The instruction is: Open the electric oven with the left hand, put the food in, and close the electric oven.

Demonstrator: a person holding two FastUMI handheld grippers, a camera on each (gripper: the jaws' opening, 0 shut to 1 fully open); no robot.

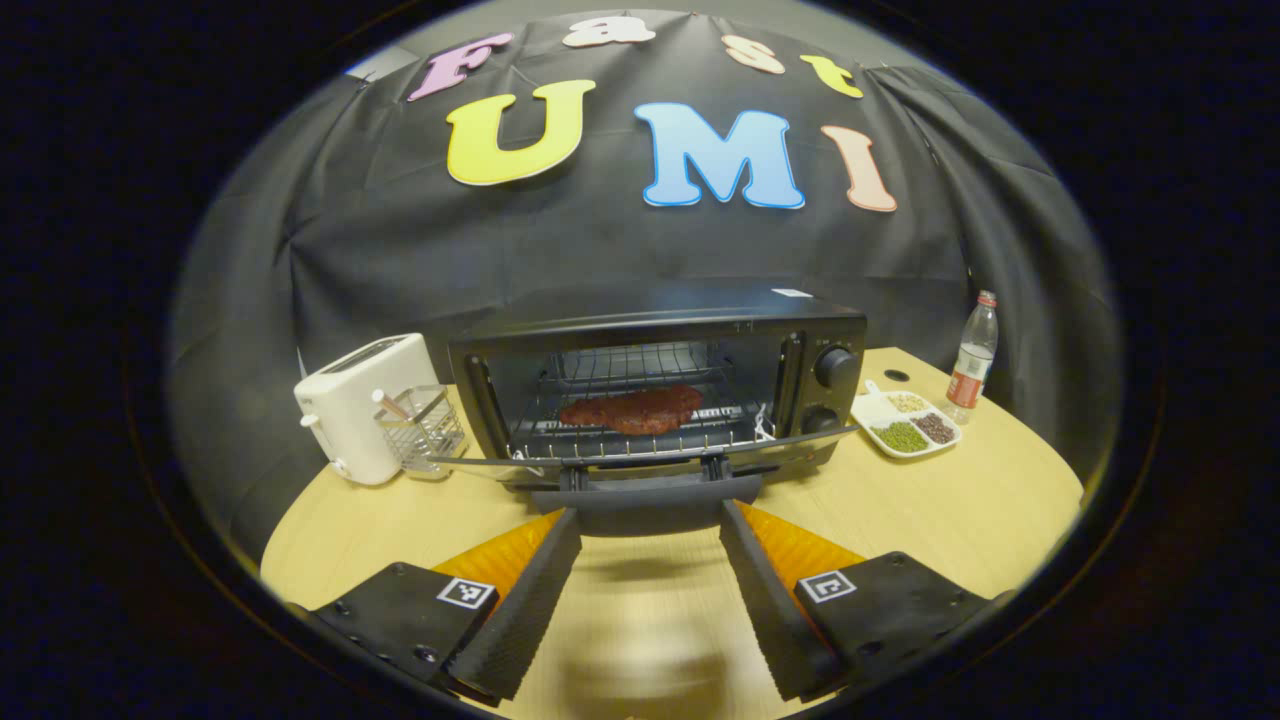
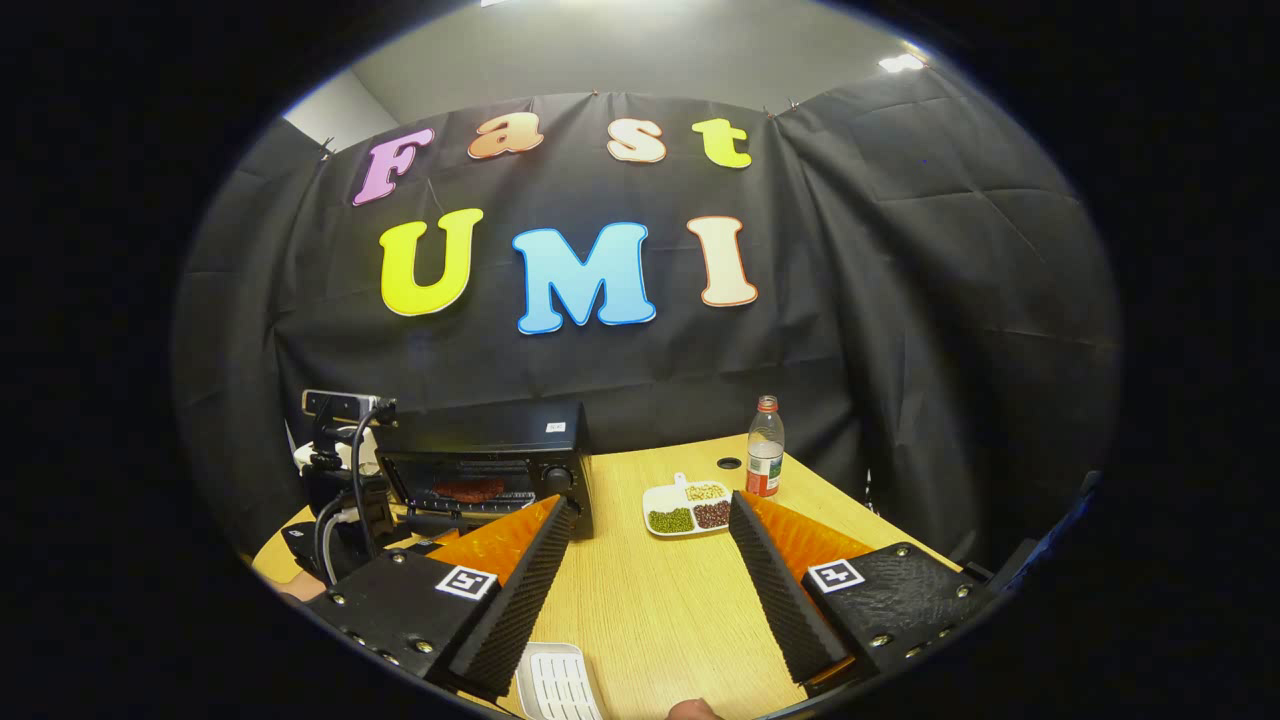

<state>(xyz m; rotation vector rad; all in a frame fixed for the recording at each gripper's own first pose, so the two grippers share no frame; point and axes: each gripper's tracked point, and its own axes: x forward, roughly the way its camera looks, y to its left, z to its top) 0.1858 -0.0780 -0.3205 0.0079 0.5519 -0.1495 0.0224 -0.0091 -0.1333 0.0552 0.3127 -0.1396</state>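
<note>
Left gripper (image 1: 648, 528): fingers spread wide, nothing clamped between them. Their tips stand at either end of the door handle (image 1: 645, 498) of the electric oven (image 1: 660, 385), which sits directly ahead; whether they touch it cannot be told. The door is dropped fully open, roughly level. On the wire rack inside lies the food (image 1: 632, 408) — a flat reddish-brown piece, centred. Ahead and to the left of the fingers stand a white toaster (image 1: 360, 405) and, just beside it, a small wire basket (image 1: 420, 428). Ahead and to the right, a divided dish (image 1: 905, 423) of beans, with a bottle (image 1: 974, 358) beyond it.

Right gripper (image 2: 645, 530): fingers likewise apart, empty, held over the wooden table (image 2: 660, 600). The oven lies ahead to its left — door down, food visible within. A white slotted tray (image 2: 558, 682) lies on the table just below the left finger.
</note>
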